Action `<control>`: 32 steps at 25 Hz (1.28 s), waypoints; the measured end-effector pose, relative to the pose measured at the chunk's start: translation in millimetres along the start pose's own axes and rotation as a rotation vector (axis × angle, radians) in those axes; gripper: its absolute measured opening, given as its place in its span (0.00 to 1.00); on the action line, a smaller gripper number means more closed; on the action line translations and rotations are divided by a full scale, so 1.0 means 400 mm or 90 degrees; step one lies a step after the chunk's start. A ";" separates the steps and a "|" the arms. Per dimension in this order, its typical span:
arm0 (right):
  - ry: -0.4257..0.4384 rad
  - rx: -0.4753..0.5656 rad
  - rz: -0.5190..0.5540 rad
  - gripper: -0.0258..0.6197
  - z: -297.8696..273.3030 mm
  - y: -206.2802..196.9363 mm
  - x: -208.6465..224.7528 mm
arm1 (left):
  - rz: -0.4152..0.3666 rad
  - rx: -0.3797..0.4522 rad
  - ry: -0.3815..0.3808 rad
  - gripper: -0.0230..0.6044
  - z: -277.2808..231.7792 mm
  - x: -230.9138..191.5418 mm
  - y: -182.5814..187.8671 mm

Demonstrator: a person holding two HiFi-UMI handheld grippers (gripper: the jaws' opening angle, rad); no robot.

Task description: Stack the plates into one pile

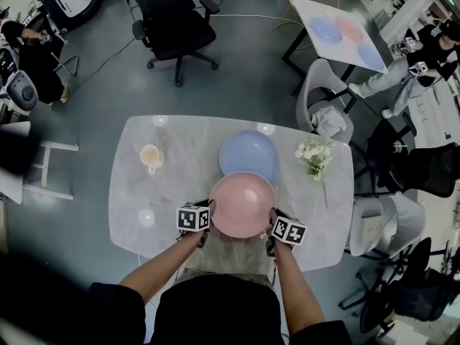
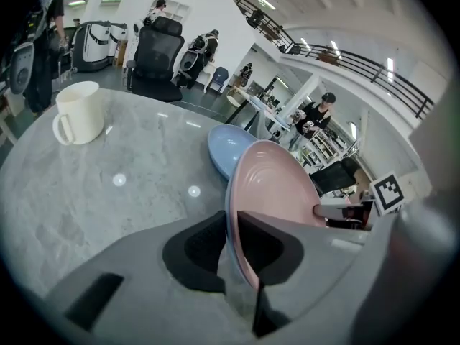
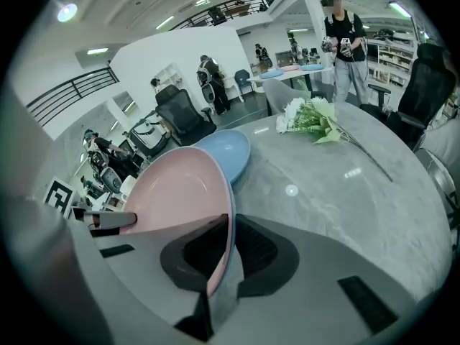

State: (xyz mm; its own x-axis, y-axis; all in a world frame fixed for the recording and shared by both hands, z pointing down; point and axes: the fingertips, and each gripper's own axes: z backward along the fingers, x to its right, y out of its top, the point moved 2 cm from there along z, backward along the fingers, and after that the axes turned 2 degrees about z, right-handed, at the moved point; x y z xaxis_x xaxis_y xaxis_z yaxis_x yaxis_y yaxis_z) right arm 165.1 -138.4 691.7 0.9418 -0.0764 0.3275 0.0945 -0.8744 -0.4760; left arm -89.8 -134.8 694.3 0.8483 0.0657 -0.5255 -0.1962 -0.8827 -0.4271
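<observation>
Left tongs [image 2: 231, 225] and right tongs [image 3: 231, 225] are clamping opposite rims of the pink plate [image 1: 242, 204], just beside the blue plate [image 1: 249, 154] on the desk [image 1: 180, 185]; of the gripper views, the left is showing the mug [image 2: 79, 112], the right the flowers [image 3: 309, 117]

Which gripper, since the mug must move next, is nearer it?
Left. The left gripper clamps the pink plate on the side toward the mug; the right gripper clamps the opposite side.

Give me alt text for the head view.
The left gripper and right gripper clamp a pink plate by opposite edges over a table, its far edge overlapping a blue plate. A mug stands to the left, flowers lie to the right.
</observation>
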 end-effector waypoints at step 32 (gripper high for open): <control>0.036 -0.026 -0.002 0.10 -0.271 0.352 0.082 | 0.019 0.009 0.039 0.13 -0.253 -0.040 0.320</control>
State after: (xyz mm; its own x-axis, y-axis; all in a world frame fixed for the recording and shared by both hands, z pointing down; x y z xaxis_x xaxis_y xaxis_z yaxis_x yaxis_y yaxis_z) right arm 174.3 -316.2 724.0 0.9216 -0.0991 0.3752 0.0833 -0.8937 -0.4409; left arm -78.9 -295.8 722.6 0.8703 0.0113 -0.4924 -0.2281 -0.8769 -0.4232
